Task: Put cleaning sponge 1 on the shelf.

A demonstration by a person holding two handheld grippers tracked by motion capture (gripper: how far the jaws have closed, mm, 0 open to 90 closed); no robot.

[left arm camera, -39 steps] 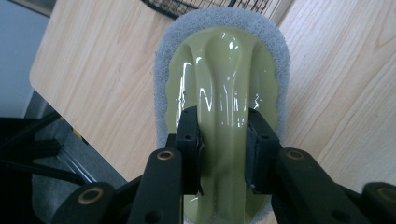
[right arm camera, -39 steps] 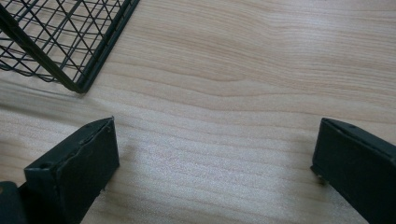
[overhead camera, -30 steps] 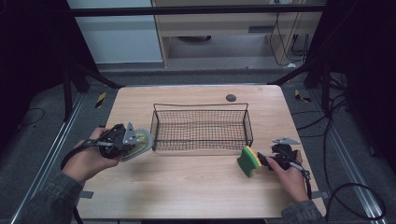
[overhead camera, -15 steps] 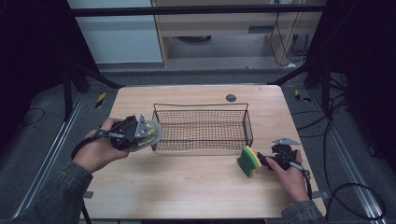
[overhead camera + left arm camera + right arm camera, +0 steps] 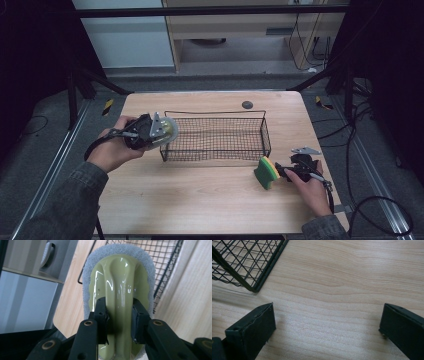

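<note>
The left gripper squeezes a scrub brush by the raised hump that runs down its back. One black finger presses on each side of that hump. The brush has a shiny yellow-green plastic top with a fuzzy grey pad all around its edge. It is oval, and its long way runs straight out from the gripper, with the round end pointing away toward the wire basket. In the high view the brush is up in the air, just at the left end of the basket, above the wooden table.

The right gripper has its fingers spread wide with bare table between them. In the high view a green and yellow sponge stands on its edge on the table, right in front of the right gripper, near the basket's right front corner
</note>
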